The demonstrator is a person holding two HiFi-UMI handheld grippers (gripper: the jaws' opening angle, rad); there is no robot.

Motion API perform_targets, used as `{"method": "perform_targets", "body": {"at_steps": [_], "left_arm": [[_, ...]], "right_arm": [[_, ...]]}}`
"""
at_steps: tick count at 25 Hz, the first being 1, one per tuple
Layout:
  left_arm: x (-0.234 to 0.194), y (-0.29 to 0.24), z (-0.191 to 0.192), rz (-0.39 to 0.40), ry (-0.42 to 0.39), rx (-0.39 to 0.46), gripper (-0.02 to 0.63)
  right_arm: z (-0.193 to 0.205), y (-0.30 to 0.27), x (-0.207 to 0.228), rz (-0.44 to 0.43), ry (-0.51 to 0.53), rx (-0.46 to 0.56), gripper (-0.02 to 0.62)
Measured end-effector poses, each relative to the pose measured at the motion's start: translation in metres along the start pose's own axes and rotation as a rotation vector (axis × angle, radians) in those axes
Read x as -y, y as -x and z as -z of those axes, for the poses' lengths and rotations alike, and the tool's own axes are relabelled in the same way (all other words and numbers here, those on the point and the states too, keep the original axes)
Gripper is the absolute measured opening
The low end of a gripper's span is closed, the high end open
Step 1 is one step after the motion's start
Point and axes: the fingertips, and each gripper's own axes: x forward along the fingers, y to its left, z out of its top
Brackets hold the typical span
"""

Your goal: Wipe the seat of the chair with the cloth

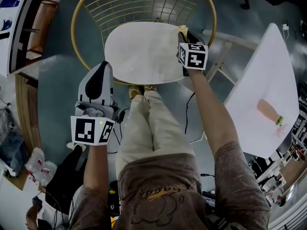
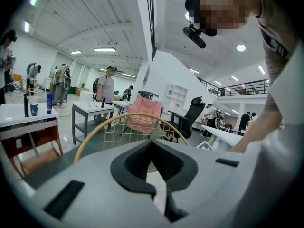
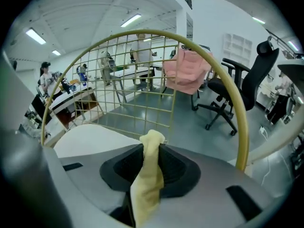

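The chair has a round white seat (image 1: 141, 51) and a gold wire backrest (image 1: 139, 4). My right gripper (image 1: 184, 33) is at the seat's right edge, shut on a pale yellow cloth (image 1: 183, 29). In the right gripper view the cloth (image 3: 148, 179) hangs pinched between the jaws, with the seat (image 3: 90, 137) and backrest (image 3: 142, 94) just beyond. My left gripper (image 1: 102, 67) hovers off the seat's front-left edge. Its jaws are together with nothing between them, and the left gripper view (image 2: 153, 148) shows the gold rim (image 2: 123, 129) ahead.
The person's legs (image 1: 148, 123) stand right in front of the chair. A white table (image 1: 268, 90) lies to the right and a shelf unit (image 1: 29, 28) to the left. Cables trail on the floor. A pink chair (image 3: 185, 70) and a black office chair (image 3: 247, 80) stand behind.
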Motion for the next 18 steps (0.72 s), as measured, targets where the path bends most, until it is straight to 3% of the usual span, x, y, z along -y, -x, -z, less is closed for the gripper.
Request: {"method": "perform_targets", "body": {"at_steps": [8,18], "left_arm": [[-0.006,-0.004,0.001,-0.010,0.013,-0.005,0.003],[-0.011,-0.005,0.011,-0.019,0.023,-0.022,0.003]], "right_arm": [[0.007,-0.011,0.017,0.067,-0.012,-0.026,0.113],[0.012,-0.023,0.010,0.009,-0.007,-0.027,0.114]]}}
